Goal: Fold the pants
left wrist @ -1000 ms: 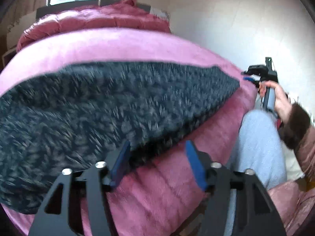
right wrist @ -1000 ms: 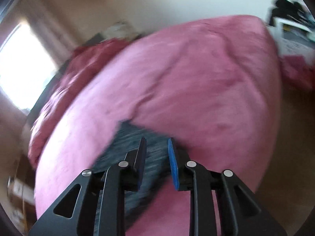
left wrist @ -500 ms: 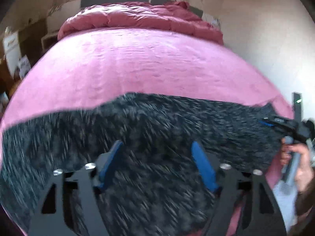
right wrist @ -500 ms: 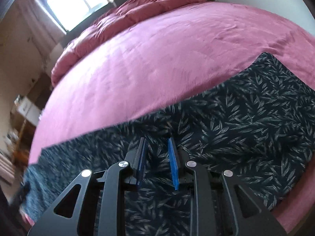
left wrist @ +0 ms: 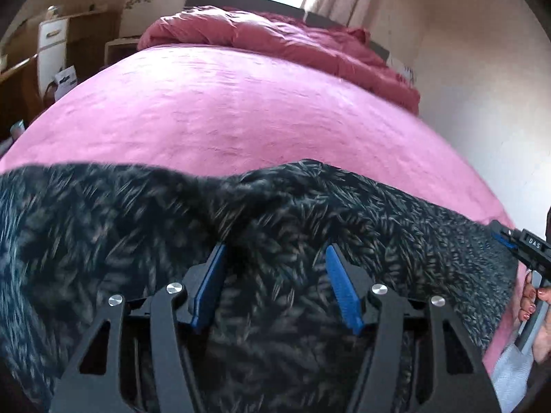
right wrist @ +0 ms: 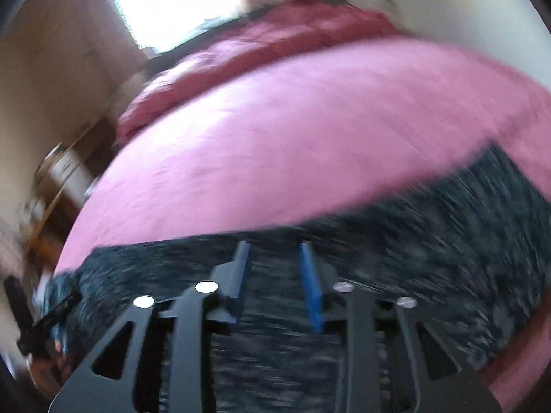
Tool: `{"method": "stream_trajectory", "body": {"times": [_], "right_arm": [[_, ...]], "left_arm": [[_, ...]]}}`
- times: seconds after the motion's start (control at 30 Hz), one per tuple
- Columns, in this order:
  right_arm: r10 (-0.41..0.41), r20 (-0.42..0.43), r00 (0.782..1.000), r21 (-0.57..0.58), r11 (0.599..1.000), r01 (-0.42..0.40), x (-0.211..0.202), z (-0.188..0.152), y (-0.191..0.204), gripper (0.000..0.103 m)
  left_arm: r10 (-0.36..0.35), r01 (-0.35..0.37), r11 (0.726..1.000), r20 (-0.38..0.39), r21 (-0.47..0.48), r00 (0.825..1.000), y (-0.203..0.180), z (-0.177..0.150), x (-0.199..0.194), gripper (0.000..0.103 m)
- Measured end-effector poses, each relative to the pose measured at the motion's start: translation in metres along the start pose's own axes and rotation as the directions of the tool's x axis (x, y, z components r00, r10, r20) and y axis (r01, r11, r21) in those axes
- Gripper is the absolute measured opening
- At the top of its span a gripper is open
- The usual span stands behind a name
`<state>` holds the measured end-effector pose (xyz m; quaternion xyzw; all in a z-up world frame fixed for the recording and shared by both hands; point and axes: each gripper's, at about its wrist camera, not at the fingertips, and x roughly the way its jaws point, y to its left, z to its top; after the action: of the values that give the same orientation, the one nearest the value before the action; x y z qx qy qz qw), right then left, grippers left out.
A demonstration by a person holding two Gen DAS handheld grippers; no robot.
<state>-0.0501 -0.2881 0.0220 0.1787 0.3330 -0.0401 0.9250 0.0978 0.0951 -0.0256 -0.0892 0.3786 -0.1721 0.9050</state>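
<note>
While the pants lie stretched along the near edge of the bed, dark with a pale leaf print, little of the folding looks done. They form one long band from the left side of the bed to the right, and the band seems narrow enough that the legs may already lie one on the other, though blur keeps me from being sure. One hump rises in the far edge of the cloth near the middle, so the fabric is not quite flat. The left gripper hangs over the middle of the band with its jaws wide apart and nothing between the blue pads. The right gripper also hovers over the cloth, its jaws parted more narrowly and empty as far as the smeared right-wrist view shows; from the left wrist it appears at the right end of the pants by the bed's edge. Whether either touches the fabric I cannot tell. I judge that the lengthwise folds, end brought to end, are all still to do, and each gripper must first take hold of cloth. A bunched duvet lies at the far end of the bed, well apart from the pants.
</note>
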Motion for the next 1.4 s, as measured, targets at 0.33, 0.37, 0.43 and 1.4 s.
{"method": "stream_trajectory", "body": {"times": [0.33,0.37,0.43,1.4], "right_arm": [[0.298,-0.269,0.916,-0.278,0.887,-0.370,0.083,0.017,0.196,0.056],[0.303,-0.299,0.905,-0.273,0.882,-0.385,0.094,0.017,0.208,0.056],[0.298,-0.380,0.876,-0.254,0.877,-0.408,0.126,0.017,0.234,0.056],[0.289,-0.151,0.945,-0.333,0.886,-0.324,0.102,0.020,0.212,0.049]], "left_arm": [[-0.005,0.012,0.996,0.085,-0.084,0.996,0.010,-0.013,-0.009,0.064],[-0.013,0.021,0.996,0.087,-0.091,0.996,0.013,-0.015,-0.009,0.065],[-0.030,0.039,0.994,0.092,-0.104,0.995,0.019,-0.019,-0.010,0.065],[-0.051,0.057,0.991,0.049,-0.124,0.997,0.043,-0.013,-0.004,0.078]]}}
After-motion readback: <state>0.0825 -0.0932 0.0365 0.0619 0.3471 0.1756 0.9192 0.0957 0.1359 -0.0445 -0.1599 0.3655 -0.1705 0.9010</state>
